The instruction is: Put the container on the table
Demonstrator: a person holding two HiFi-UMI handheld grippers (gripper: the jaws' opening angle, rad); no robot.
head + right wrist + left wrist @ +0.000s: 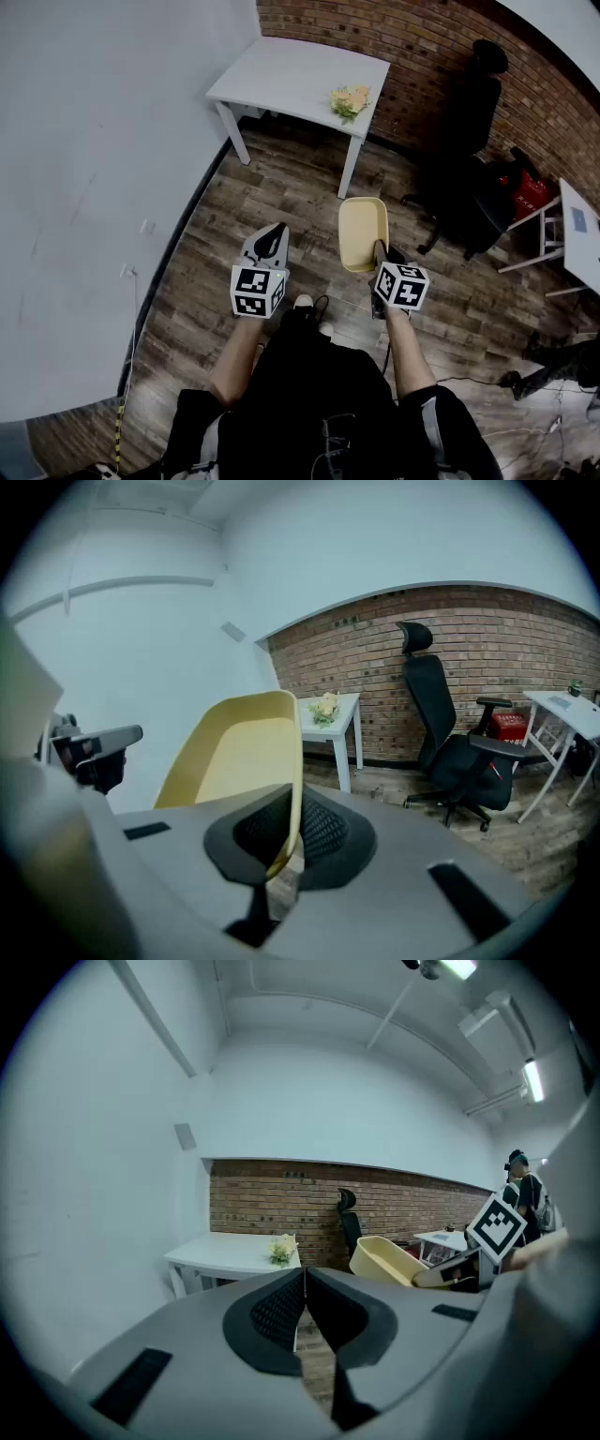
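Right gripper point(380, 251) pinches the near rim of the pale yellow oblong container point(363, 232), probably plastic; the white square table point(281, 75) stands well ahead. Left gripper point(272, 239) closed, empty.

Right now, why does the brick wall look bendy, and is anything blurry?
Right gripper view: wide lens bows the brick wall into an arch, corners go black. Left gripper view: ceiling lamp glares white. Head view: edge of the floor bends, the container looks sharp.

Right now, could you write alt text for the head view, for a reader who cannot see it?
The right gripper holds a yellow container by its rim above a wooden floor; the left gripper is shut and empty. Ahead, a white table with flowers stands against a brick wall.
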